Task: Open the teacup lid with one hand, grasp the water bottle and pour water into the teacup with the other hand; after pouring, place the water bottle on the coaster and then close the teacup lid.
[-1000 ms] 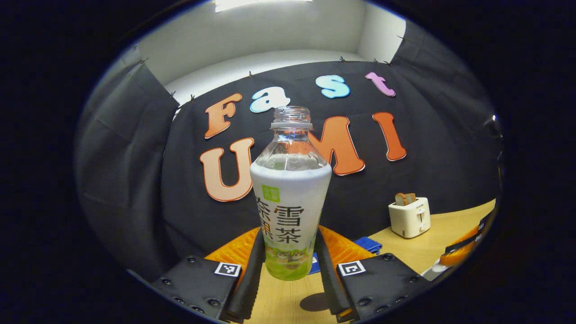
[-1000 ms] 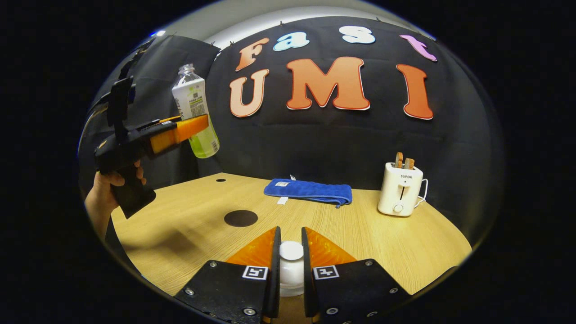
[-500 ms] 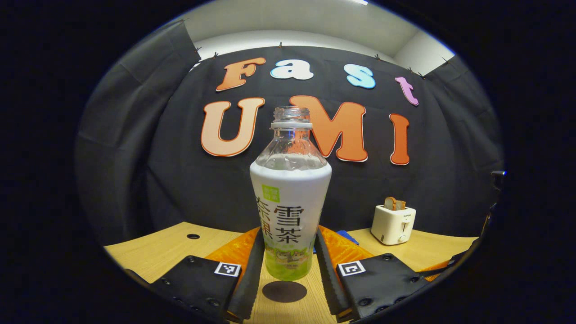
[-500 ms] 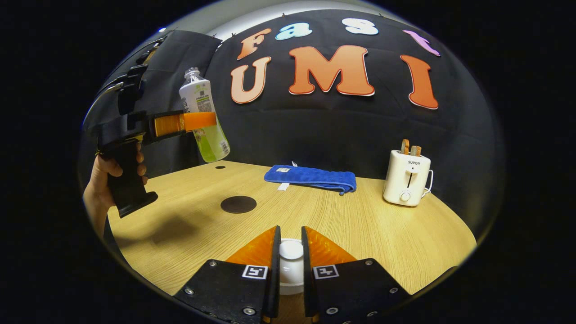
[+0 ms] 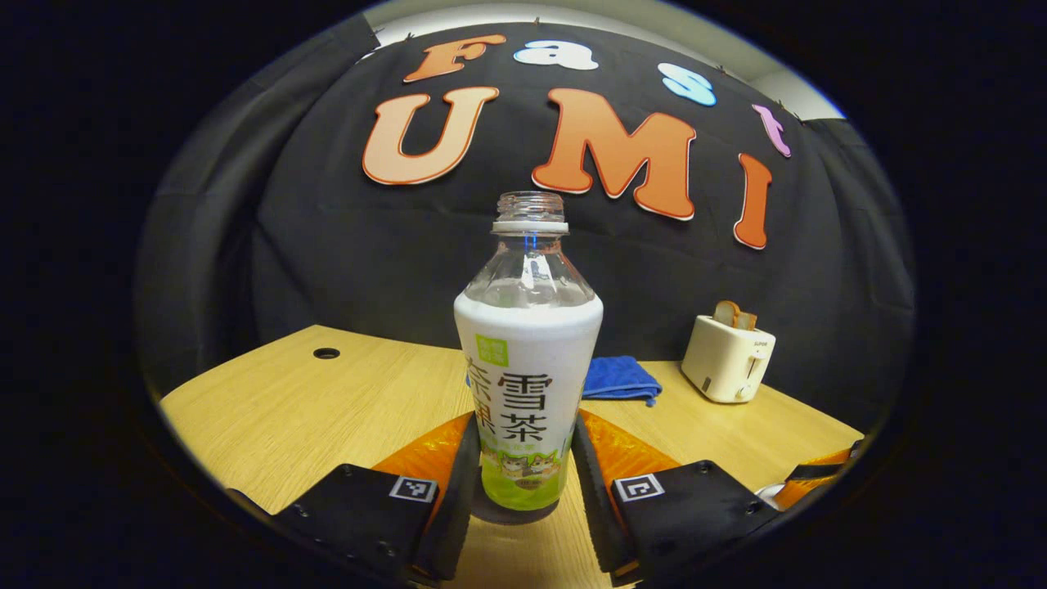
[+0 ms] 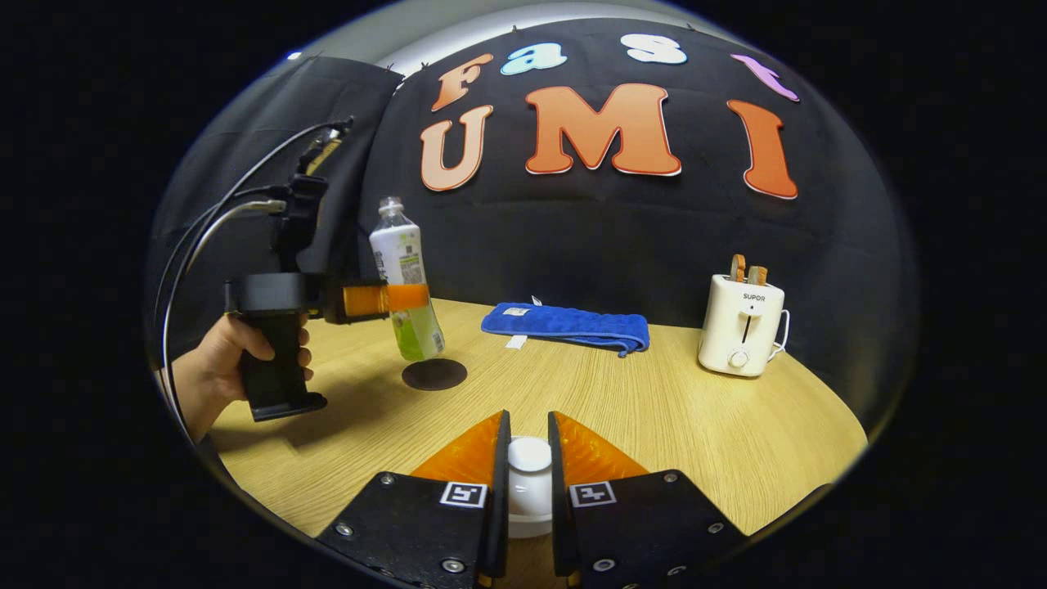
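In the left gripper view my left gripper (image 5: 523, 427) is shut on the lower body of an uncapped water bottle (image 5: 528, 360) with a white and green label. The bottle stands upright, and the dark round coaster (image 5: 514, 512) shows just under its base. In the right gripper view the left gripper (image 6: 405, 298) holds the bottle (image 6: 405, 270) directly over the coaster (image 6: 434, 374); I cannot tell whether they touch. My right gripper (image 6: 527, 415) is shut on the knob of the white teacup lid (image 6: 529, 455). The cup is hidden behind the fingers.
A folded blue towel (image 6: 564, 326) lies at the back of the wooden table (image 6: 671, 425). A white toaster (image 6: 740, 331) with bread stands at the back right. A hand (image 6: 221, 364) holds the left gripper's handle, with cables rising from it.
The left gripper has come down and to the right with the bottle, from high in the air to just over the coaster. The right gripper has stayed still on the lid.
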